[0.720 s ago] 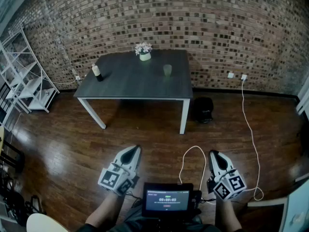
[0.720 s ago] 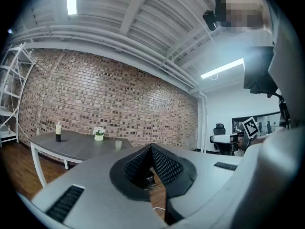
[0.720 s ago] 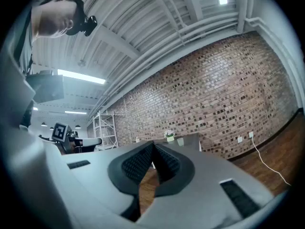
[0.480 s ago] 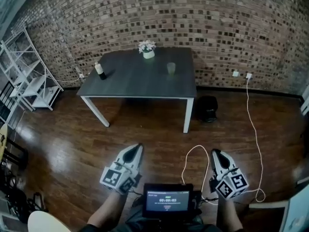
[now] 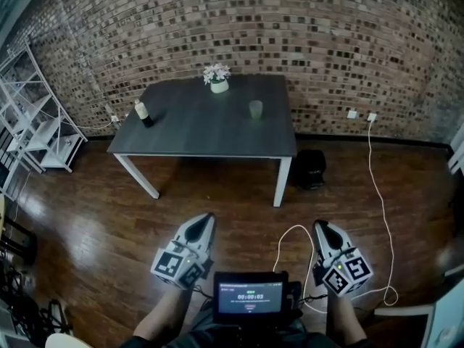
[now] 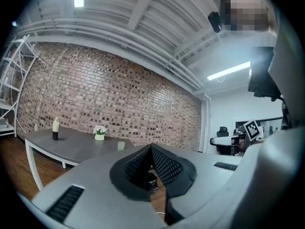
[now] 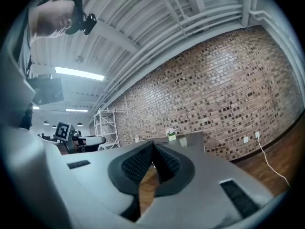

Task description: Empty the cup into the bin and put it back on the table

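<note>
Translucent cup [image 5: 255, 109] on matte dark table [image 5: 196, 130]; left tongs [image 5: 207, 217], right tongs [image 5: 318, 225] pressed together

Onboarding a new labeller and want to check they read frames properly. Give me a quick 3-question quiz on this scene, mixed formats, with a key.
1. True or false: the cup stands upright on the table, with nothing gripping it.
2. Where is the bin?
A. on the table
B. on the floor beside a table leg
C. held in a hand-held gripper
3. Fill in: the left hand-held gripper and the right hand-held gripper both have their jaws ____ with nothing between them.

Key: 1 true; 2 B; 3 shut.
</note>
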Tool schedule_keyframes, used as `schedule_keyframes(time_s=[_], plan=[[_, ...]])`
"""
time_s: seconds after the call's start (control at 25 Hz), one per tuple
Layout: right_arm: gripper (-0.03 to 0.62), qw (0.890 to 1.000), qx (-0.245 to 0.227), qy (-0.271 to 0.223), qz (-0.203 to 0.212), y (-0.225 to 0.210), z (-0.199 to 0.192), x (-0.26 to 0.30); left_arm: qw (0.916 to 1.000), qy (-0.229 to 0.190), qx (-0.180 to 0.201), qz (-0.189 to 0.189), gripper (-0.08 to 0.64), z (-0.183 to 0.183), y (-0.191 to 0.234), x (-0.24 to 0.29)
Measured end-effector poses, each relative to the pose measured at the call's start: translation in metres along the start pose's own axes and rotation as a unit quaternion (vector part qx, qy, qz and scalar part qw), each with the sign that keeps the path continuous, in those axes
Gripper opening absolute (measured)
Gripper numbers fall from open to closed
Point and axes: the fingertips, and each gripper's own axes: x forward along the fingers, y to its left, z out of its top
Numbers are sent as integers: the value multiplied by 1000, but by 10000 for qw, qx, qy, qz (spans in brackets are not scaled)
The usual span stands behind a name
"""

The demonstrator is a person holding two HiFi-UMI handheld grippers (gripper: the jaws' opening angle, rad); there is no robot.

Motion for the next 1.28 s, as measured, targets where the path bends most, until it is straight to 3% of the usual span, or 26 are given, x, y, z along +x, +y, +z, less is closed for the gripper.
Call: schedule_keyframes(time_s=[0.68,0.96,1.28], plan=[[2,9991,-242,-40,-339,-21,30,164,9999,91,-65,-71,-9,6,146,89],[2,9988,-267,93,-409,-48,44,204,9997,176,-90,-138,-9,6,167,131],[2,9998,-156,66,-135,-101,49,268,9998,103,-125,134,-9,-3,199,200]])
